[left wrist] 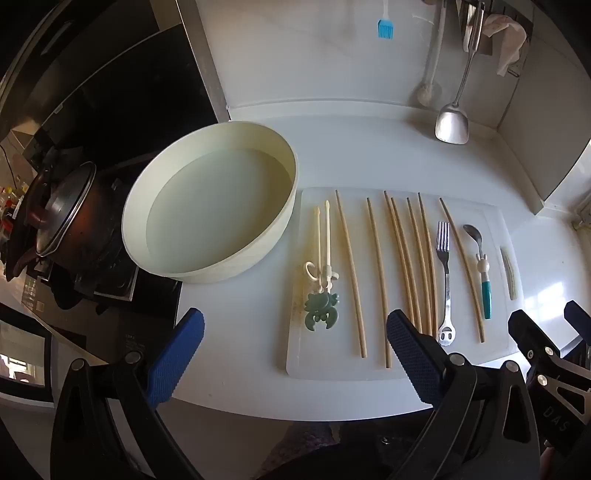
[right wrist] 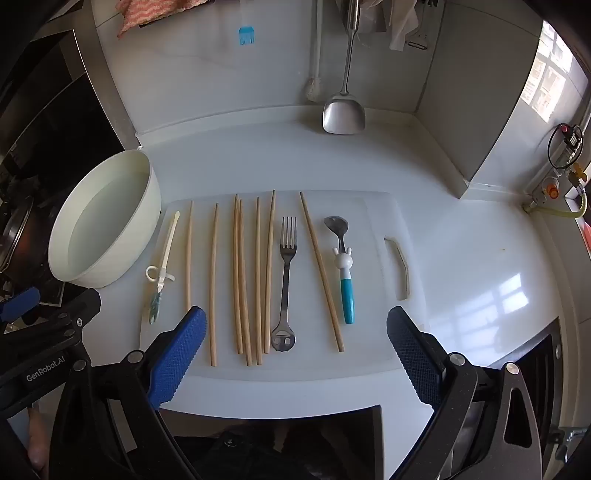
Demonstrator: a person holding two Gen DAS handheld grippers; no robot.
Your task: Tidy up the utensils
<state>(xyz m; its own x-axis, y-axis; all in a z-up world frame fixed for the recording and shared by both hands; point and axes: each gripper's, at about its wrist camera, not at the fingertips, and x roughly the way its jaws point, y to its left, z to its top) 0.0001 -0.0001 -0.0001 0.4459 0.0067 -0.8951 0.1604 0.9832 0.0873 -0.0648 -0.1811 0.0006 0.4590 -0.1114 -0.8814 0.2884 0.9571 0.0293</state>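
Ahead of the left tongs (left wrist: 295, 345), on the white worktop (left wrist: 369, 147), sits a round cream basin (left wrist: 210, 206), nothing in it, with a lidded pot (left wrist: 62, 210) on the stove further left. Both blue pads of these tongs stand wide apart, holding nothing.

Just right of the basin lies a white board (right wrist: 373, 221), directly in front of the right tongs (right wrist: 295, 345), whose pads are likewise spread wide and grip nothing.

Across the board, left to right: cream training chopsticks (left wrist: 319, 258) with a green crab-shaped top lie nearest the basin. Next come wooden chopsticks (right wrist: 240, 277), six lying roughly parallel and pointing away from the tongs, some touching along their length. A metal fork (right wrist: 286, 280) follows, tines away, its handle end toward the tongs. A seventh wooden stick (right wrist: 320, 271) lies slanted between the fork and a child's spoon (right wrist: 341, 266) with a rabbit figure and teal handle. The board's handle slot is at its right edge.

Beyond the board, a steel spatula (right wrist: 343, 110) hangs against the back wall, its blade reaching down to the worktop, and a blue brush (right wrist: 245, 35) hangs further left.
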